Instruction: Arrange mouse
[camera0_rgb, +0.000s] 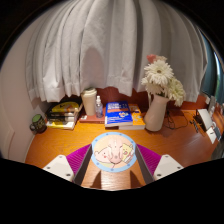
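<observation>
A round mouse (113, 152) with a pale blue rim and a pink cartoon print on top sits between my fingers, just above the wooden desk (60, 140). My gripper (113, 155) is shut on it. The magenta pads (78, 155) press on its left and right sides. Its underside and the desk right below it are hidden.
At the back of the desk stand a stack of books (64, 113), a dark jar (38, 123), a white cup (90, 101), a blue book (122, 114) and a white vase of flowers (156, 108). A white device (207, 122) sits to the right. Curtains hang behind.
</observation>
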